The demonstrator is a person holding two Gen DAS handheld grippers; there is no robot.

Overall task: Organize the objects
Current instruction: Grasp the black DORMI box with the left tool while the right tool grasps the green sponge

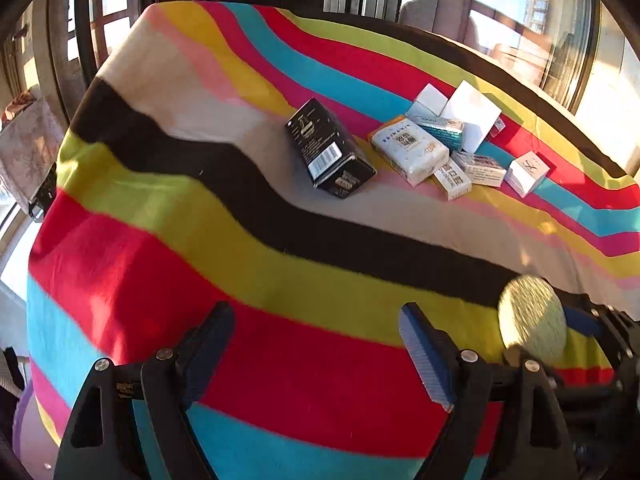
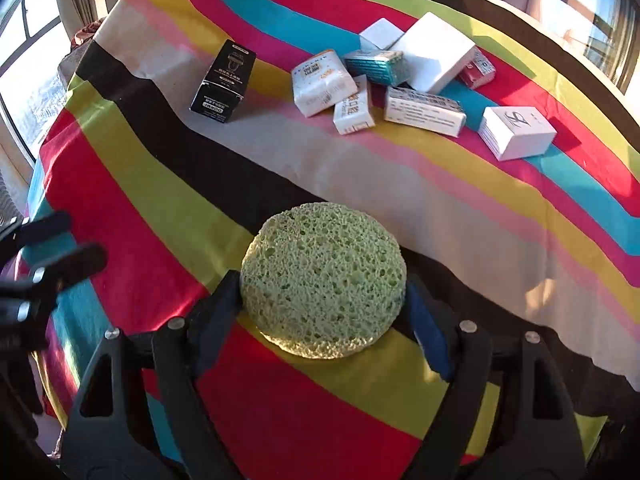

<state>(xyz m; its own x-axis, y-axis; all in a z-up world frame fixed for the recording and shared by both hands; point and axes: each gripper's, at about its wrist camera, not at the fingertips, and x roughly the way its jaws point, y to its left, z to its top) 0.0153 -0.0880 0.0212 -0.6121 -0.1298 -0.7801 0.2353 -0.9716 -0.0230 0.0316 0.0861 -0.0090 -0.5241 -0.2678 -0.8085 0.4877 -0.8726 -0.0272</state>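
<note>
My right gripper [image 2: 322, 300] is shut on a round green sponge [image 2: 324, 276] and holds it above the near part of the striped tablecloth [image 2: 160, 208]. The sponge also shows in the left wrist view [image 1: 532, 318] at the right. My left gripper [image 1: 316, 320] is open and empty over the near red stripe; it shows in the right wrist view [image 2: 52, 256] at the left edge. A black box [image 1: 330, 148] [image 2: 224, 80] lies apart to the left of a cluster of white boxes and packets [image 1: 448, 140] [image 2: 400, 80] on the far right of the table.
The tablecloth [image 1: 200, 220] hangs over the table edges on all sides. Windows and frames [image 1: 520, 20] surround the table. A single white box [image 2: 516, 132] lies at the right end of the cluster.
</note>
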